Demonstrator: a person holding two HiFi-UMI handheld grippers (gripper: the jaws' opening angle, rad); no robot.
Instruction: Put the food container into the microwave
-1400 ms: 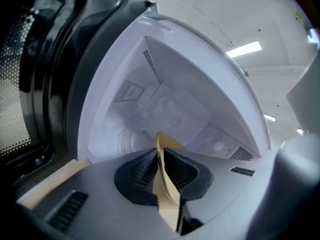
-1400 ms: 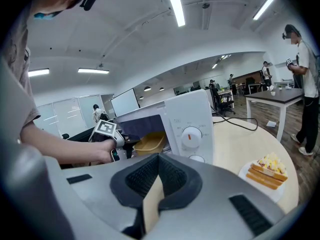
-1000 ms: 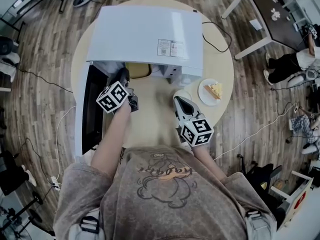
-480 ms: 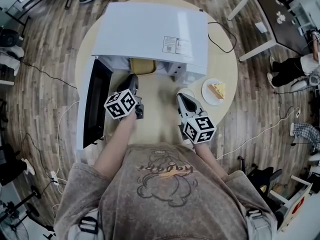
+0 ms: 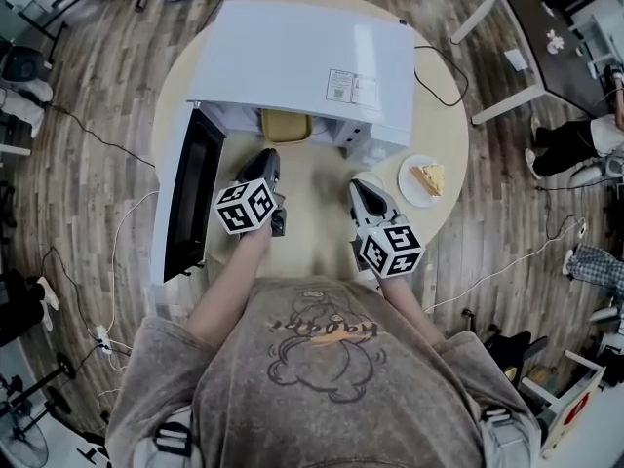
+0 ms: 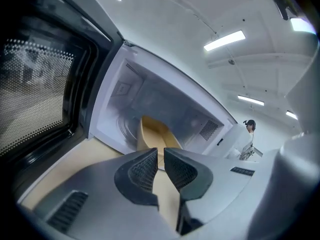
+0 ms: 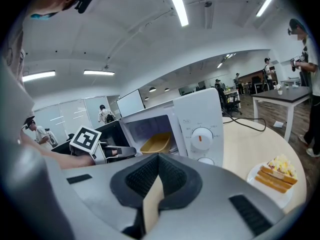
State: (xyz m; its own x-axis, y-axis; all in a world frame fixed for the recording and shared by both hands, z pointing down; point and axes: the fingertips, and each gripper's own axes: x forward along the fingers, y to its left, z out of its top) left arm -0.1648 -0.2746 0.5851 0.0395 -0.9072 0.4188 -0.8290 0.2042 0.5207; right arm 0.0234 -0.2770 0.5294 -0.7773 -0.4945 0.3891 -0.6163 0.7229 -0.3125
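The yellow food container point(image 5: 286, 125) sits inside the white microwave point(image 5: 302, 57), whose door point(image 5: 190, 193) hangs open to the left. In the left gripper view the container point(image 6: 152, 134) rests on the oven floor beyond my left gripper point(image 6: 161, 160), whose jaws stand almost together with nothing between them. My left gripper point(image 5: 267, 164) hovers over the table just in front of the opening. My right gripper point(image 5: 359, 191) is shut and empty, to the right of it near the control panel. From the right gripper point(image 7: 159, 171) I see the container point(image 7: 156, 144) through the opening.
A white plate with a sandwich slice point(image 5: 426, 178) lies on the round wooden table point(image 5: 312, 232) right of the microwave. A black cable point(image 5: 439, 76) runs behind it. The open door takes up the table's left side. People and desks stand far off.
My left gripper has drawn back from the microwave opening toward my body and slightly right. The container stays inside. The right gripper has barely moved.
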